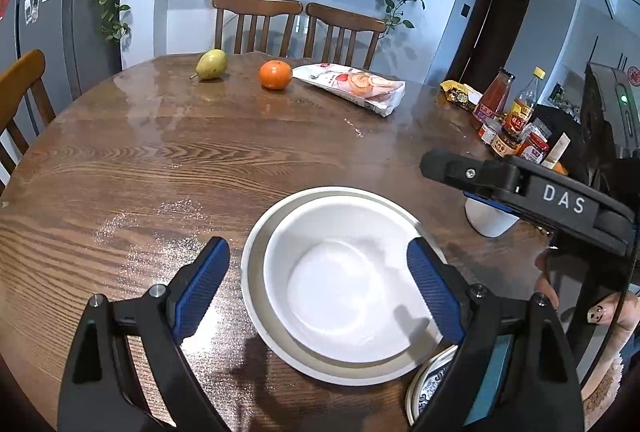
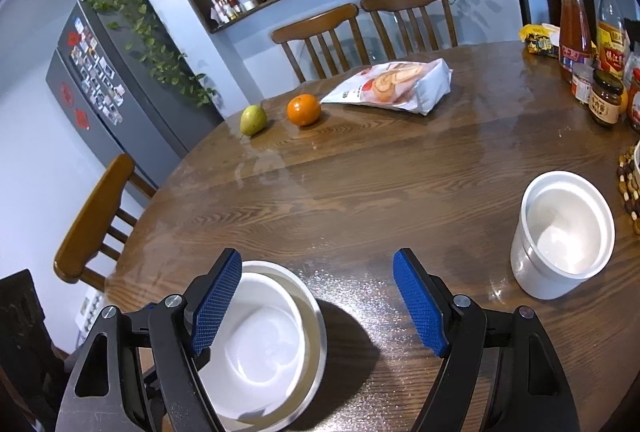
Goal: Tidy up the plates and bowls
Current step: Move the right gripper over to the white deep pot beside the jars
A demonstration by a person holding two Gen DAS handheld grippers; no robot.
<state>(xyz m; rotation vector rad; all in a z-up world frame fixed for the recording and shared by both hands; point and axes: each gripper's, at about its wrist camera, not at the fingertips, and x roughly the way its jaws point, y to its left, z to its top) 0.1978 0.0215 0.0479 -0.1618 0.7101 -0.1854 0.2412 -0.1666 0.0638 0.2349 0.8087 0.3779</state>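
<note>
Two bowls are already nested: in the left wrist view a white bowl [image 1: 340, 284] sits inside a metal bowl [image 1: 256, 316] on the tabletop [image 1: 160, 168], the left hand-held gripper [image 1: 320, 288] spread around them, pinching nothing, and a patterned plate [image 1: 430, 380] lies unstacked nearby. In the right wrist view the right hand-held gripper [image 2: 320, 304] is spread and empty, and a white cup [image 2: 560, 236] stands apart, probably left to sort.
</note>
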